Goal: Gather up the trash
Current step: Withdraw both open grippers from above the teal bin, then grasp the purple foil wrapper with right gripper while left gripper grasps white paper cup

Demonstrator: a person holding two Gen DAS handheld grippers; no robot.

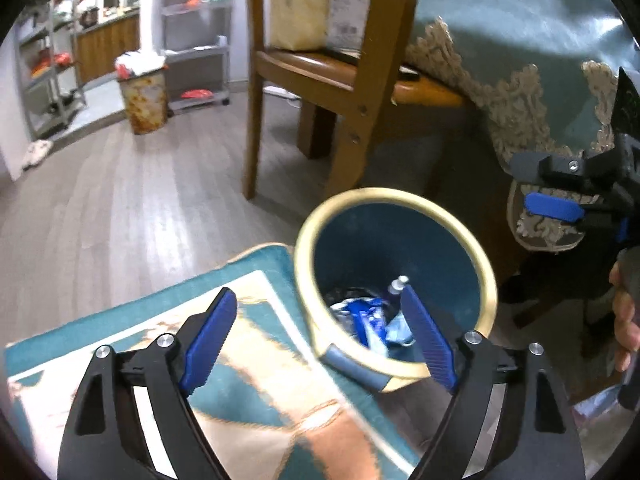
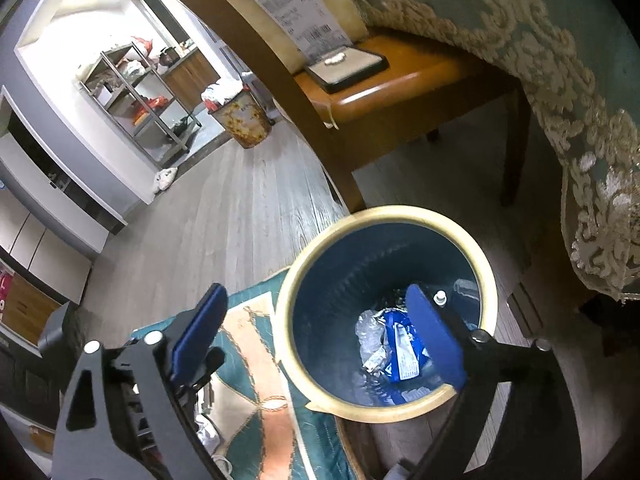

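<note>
A round waste bin with a cream rim (image 1: 400, 194) and a dark blue inside stands on the floor by a rug. At its bottom lie a blue-and-white wrapper (image 1: 366, 320), crumpled clear plastic and a small bottle (image 1: 397, 286). My left gripper (image 1: 318, 340) hangs open above the bin's near rim, nothing between its fingers. In the right wrist view the same bin's rim (image 2: 400, 214), wrapper (image 2: 404, 354), crumpled plastic (image 2: 370, 340) and bottle (image 2: 440, 298) show below my right gripper (image 2: 316, 336), which is open and empty over the bin's left rim.
A teal and peach rug (image 1: 248, 380) lies left of the bin. A wooden chair (image 1: 320, 72) and a table under a teal lace-edged cloth (image 1: 520, 40) stand behind it. A second, full bin (image 1: 144, 100) and metal shelves stand far back on the wooden floor.
</note>
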